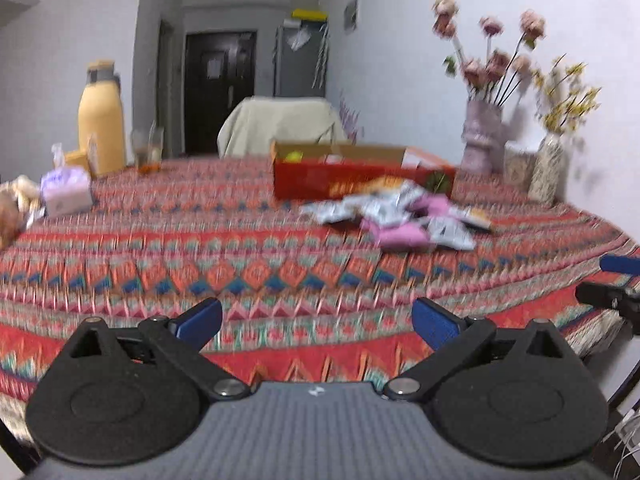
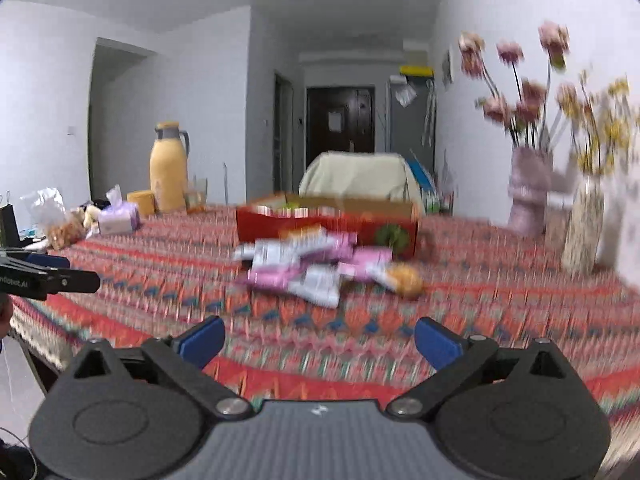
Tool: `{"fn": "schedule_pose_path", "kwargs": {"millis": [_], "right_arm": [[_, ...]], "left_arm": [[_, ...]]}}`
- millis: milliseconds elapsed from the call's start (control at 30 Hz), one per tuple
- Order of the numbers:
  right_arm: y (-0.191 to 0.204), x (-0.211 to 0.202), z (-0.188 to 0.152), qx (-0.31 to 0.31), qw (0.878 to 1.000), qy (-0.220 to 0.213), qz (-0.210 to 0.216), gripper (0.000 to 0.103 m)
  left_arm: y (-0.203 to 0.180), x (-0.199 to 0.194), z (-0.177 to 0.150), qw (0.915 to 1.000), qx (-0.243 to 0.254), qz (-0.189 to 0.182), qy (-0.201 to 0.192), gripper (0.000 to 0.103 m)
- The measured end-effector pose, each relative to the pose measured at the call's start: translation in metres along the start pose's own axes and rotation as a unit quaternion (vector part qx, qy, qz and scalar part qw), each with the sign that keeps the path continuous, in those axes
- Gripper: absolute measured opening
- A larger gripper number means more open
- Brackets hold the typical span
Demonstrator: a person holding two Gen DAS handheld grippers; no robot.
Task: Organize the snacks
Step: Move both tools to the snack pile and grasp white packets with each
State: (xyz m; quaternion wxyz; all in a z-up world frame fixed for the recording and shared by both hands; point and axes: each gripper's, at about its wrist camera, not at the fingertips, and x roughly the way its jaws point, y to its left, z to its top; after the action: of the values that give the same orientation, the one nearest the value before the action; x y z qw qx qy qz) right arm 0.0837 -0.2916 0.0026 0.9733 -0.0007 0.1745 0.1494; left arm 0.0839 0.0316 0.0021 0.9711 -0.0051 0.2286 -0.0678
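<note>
A loose pile of snack packets (image 1: 400, 216) (image 2: 316, 268), pink, white and orange, lies on the patterned tablecloth in front of an open red cardboard box (image 1: 360, 178) (image 2: 324, 222). Both views are blurred. My left gripper (image 1: 316, 320) stands open over the near edge of the table, nothing between its blue pads, well short of the pile. My right gripper (image 2: 320, 340) is open too and empty, also short of the pile. The right gripper's tip shows at the right edge of the left wrist view, and the left gripper's tip at the left edge of the right wrist view.
A yellow thermos (image 1: 100, 120) (image 2: 168, 168), a tissue pack (image 1: 66, 192) (image 2: 118, 218) and a bag of food (image 2: 64, 228) stand at the far left. Two vases of flowers (image 1: 482, 136) (image 2: 528, 192) line the wall on the right. A covered chair (image 1: 280, 124) is behind the table.
</note>
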Motion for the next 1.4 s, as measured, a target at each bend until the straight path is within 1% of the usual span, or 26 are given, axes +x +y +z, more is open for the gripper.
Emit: {"fn": "schedule_pose_path", "kwargs": {"millis": [100, 200, 333, 567, 700, 833, 900, 967, 1000, 1067, 1133, 1200, 1267, 1367, 1400], "right_arm": [[0.005, 0.007, -0.019, 0.013, 1.000, 0.025, -0.008, 0.101], [0.007, 0.008, -0.024, 0.014, 0.999, 0.030, -0.008, 0.101], [0.004, 0.009, -0.018, 0.018, 1.000, 0.023, -0.012, 0.101], [0.002, 0.016, -0.013, 0.036, 0.999, 0.025, -0.003, 0.101], [0.003, 0.026, -0.009, 0.029, 0.999, 0.031, -0.003, 0.101], [0.002, 0.045, 0.004, 0.031, 0.999, 0.031, 0.003, 0.100], [-0.001, 0.059, 0.015, 0.035, 0.999, 0.031, 0.010, 0.099], [-0.004, 0.078, 0.028, 0.043, 0.999, 0.030, 0.014, 0.093], [-0.007, 0.089, 0.034, 0.047, 0.998, 0.032, 0.015, 0.088], [-0.012, 0.113, 0.043, 0.057, 0.997, 0.039, 0.020, 0.088], [-0.016, 0.136, 0.049, 0.065, 0.996, 0.052, 0.028, 0.079], [-0.019, 0.157, 0.053, 0.066, 0.995, 0.068, 0.030, 0.074], [-0.020, 0.175, 0.055, 0.063, 0.995, 0.080, 0.022, 0.073], [-0.022, 0.194, 0.057, 0.068, 0.993, 0.091, 0.024, 0.072], [-0.023, 0.199, 0.058, 0.068, 0.993, 0.095, 0.024, 0.070]], "left_arm": [[0.004, 0.004, -0.006, 0.9999, -0.005, 0.003, 0.010, 0.103], [0.006, 0.005, -0.005, 0.9999, -0.009, 0.002, 0.006, 0.103], [0.005, 0.008, -0.001, 0.9999, -0.009, 0.001, 0.006, 0.103], [0.009, 0.013, 0.002, 0.9999, -0.010, 0.004, 0.011, 0.103], [0.008, 0.022, 0.008, 0.9999, -0.007, 0.006, 0.011, 0.103], [0.005, 0.036, 0.022, 1.0000, 0.007, 0.002, 0.003, 0.103], [0.005, 0.048, 0.035, 1.0000, 0.004, -0.001, 0.001, 0.103], [0.004, 0.063, 0.047, 1.0000, 0.002, -0.007, 0.001, 0.103], [0.004, 0.071, 0.052, 0.9999, 0.003, -0.010, 0.003, 0.102], [0.002, 0.094, 0.066, 0.9998, 0.011, -0.012, 0.012, 0.099], [0.002, 0.116, 0.077, 0.9995, 0.020, -0.014, 0.020, 0.095], [0.002, 0.142, 0.088, 0.9989, 0.021, -0.021, 0.037, 0.091], [0.003, 0.168, 0.097, 0.9979, 0.017, -0.022, 0.058, 0.088], [0.001, 0.205, 0.106, 0.9959, 0.013, -0.031, 0.084, 0.087], [0.000, 0.214, 0.107, 0.9954, 0.010, -0.030, 0.090, 0.087]]}}
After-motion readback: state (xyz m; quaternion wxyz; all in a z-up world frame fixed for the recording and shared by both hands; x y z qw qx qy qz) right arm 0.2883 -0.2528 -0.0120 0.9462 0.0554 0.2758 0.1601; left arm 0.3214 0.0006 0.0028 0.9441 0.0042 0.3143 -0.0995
